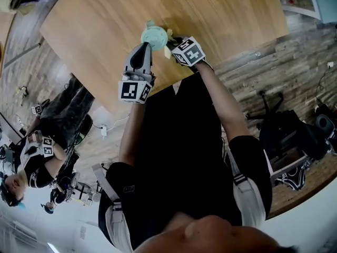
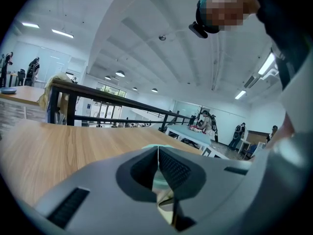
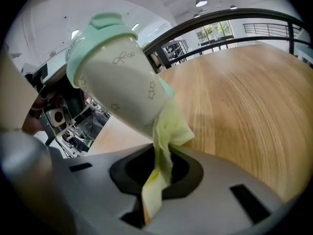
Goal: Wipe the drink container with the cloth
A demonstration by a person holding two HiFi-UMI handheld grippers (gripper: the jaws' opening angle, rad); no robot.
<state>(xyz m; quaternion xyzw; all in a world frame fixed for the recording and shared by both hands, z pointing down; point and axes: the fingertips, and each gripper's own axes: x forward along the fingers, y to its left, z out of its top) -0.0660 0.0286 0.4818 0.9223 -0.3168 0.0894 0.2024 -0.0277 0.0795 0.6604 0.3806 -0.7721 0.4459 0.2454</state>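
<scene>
- Cup (image 3: 120, 77) tilts in mid frame of the R gripper view, mint lid to upper left, over the wood counter (image 3: 244, 106).
- Yellow cloth (image 3: 168, 126) touches the cup's low side, just above the R tool (image 3: 159, 173).
- R tool: pinched tight on the cloth.
- L tool (image 2: 158, 153): jaws nearly together, gripping the cup; mint edge peeks above them.
- Black rail (image 3: 220, 18) behind the counter, top right.
</scene>
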